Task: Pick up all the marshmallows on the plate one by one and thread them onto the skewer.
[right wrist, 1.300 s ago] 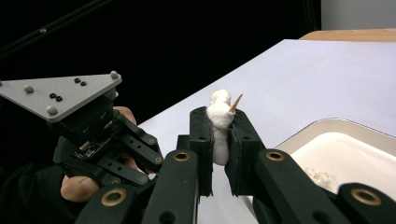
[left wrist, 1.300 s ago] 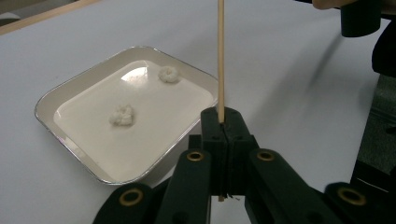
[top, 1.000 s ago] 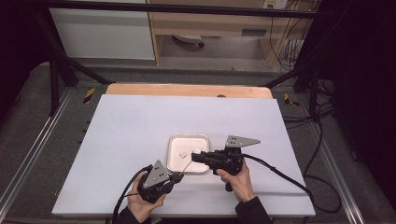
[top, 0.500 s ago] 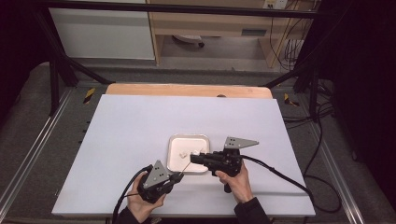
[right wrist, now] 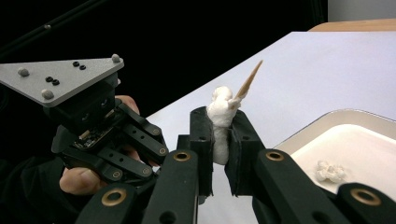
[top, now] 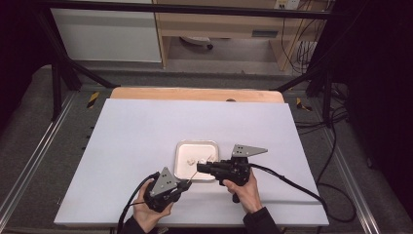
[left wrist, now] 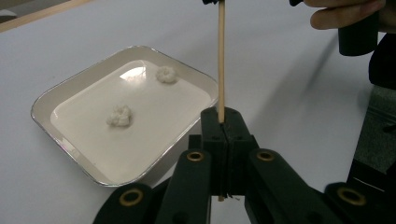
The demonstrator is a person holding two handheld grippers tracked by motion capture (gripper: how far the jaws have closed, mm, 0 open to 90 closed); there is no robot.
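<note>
Beside the near edge of the tray (top: 196, 146) on the worktop (top: 136, 131), a wooden skewer (left wrist: 221, 60) was held by the closed fingers of the left gripper (left wrist: 225, 128), its long axis pointed into the white lump (right wrist: 220, 122) which was clamped by the right gripper (right wrist: 219, 133).

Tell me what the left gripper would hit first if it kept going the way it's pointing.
Probably the right gripper. The left gripper is shut on a wooden skewer that runs up to it, beside the tray. The white lump threaded on the skewer would be pushed first, though depth is hard to judge.
</note>
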